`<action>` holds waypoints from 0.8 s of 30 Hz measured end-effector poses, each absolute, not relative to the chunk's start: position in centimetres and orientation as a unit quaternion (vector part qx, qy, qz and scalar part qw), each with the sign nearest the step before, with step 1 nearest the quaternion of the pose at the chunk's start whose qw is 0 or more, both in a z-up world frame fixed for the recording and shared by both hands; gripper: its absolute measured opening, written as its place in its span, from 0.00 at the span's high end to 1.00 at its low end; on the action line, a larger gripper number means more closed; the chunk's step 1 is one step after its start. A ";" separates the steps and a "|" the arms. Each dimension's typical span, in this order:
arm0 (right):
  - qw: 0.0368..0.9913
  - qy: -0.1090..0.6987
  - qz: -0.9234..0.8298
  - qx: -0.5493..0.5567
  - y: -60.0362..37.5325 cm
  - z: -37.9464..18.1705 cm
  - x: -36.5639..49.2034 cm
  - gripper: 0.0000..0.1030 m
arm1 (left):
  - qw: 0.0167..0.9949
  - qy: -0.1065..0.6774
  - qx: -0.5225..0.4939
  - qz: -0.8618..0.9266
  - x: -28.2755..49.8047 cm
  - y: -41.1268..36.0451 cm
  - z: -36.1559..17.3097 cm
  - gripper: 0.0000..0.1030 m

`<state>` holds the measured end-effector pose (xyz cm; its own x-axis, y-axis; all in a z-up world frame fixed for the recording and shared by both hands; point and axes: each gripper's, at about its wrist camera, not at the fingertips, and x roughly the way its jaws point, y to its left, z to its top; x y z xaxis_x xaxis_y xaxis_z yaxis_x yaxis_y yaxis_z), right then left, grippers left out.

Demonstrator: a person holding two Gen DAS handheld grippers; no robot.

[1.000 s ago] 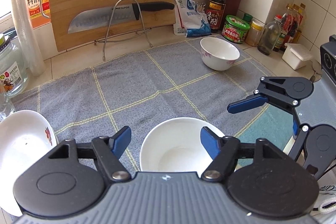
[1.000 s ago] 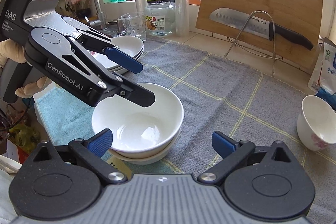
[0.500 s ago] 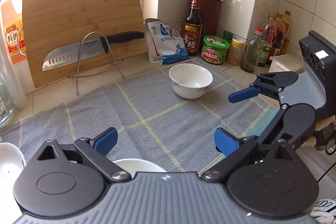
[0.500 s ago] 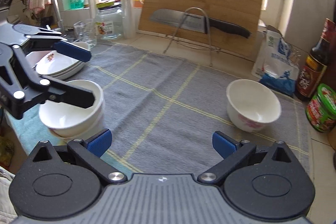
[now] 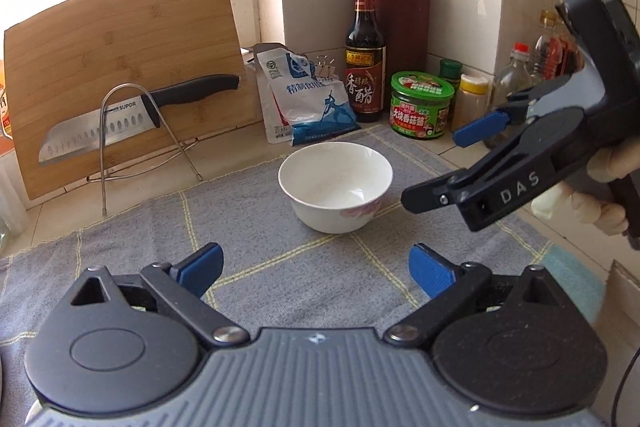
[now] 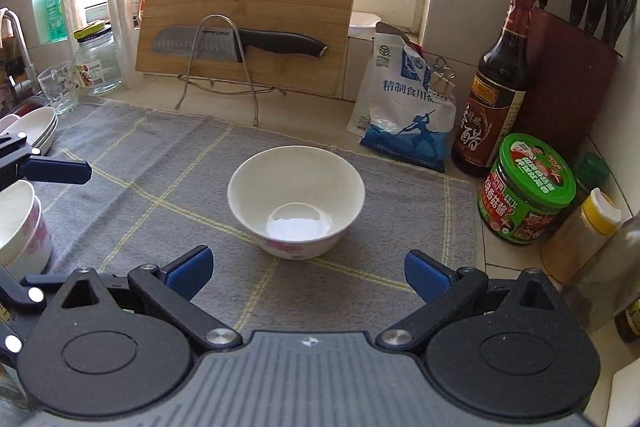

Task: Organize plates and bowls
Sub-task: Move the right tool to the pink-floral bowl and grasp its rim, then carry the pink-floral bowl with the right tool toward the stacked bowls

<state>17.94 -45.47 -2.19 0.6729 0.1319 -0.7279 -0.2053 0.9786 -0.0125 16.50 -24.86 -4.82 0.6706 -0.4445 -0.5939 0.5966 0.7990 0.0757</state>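
Note:
A white bowl (image 5: 335, 185) with a pink flower print stands alone and upright on the grey checked towel (image 5: 132, 231). My left gripper (image 5: 316, 271) hovers open a short way in front of it, nothing between its blue pads. The right gripper (image 5: 446, 165), held by a gloved hand, hangs open just right of the bowl. In the right wrist view the same bowl (image 6: 296, 201) lies straight ahead of the open right gripper (image 6: 308, 273). Two stacked flowered bowls (image 6: 20, 227) sit at the left edge, behind a blue pad (image 6: 56, 171) of the left gripper. White plates (image 6: 38, 125) are stacked farther back on the left.
A cutting board (image 6: 248, 3) and a knife (image 6: 240, 45) on a wire rack stand at the back. A salt bag (image 6: 404, 115), vinegar bottle (image 6: 496, 83), green jar (image 6: 526, 191), spice jars and a knife block (image 6: 568, 67) crowd the right corner. Glass jars (image 6: 96, 61) stand back left.
The left gripper's jaws widened and came off the stacked bowl. Both grippers swung right, away from the stack, and now face the lone bowl from close by.

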 end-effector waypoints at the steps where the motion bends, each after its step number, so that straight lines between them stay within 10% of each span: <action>1: 0.913 0.395 0.096 -0.042 -45.8 -2.3 18.4 0.00 | 0.907 0.285 0.138 -0.279 16.8 -25.6 -5.3 0.04; 24: 0.872 0.446 0.200 -0.014 -46.7 -5.5 29.1 0.13 | 0.915 0.292 0.118 -0.253 22.9 -32.1 -9.7 0.06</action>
<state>29.13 -46.68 -5.45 0.5224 0.3367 -0.7834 -0.3616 0.9195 0.1540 22.92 -32.14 -9.67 0.7006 -0.3948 -0.5944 0.5323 0.8439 0.0670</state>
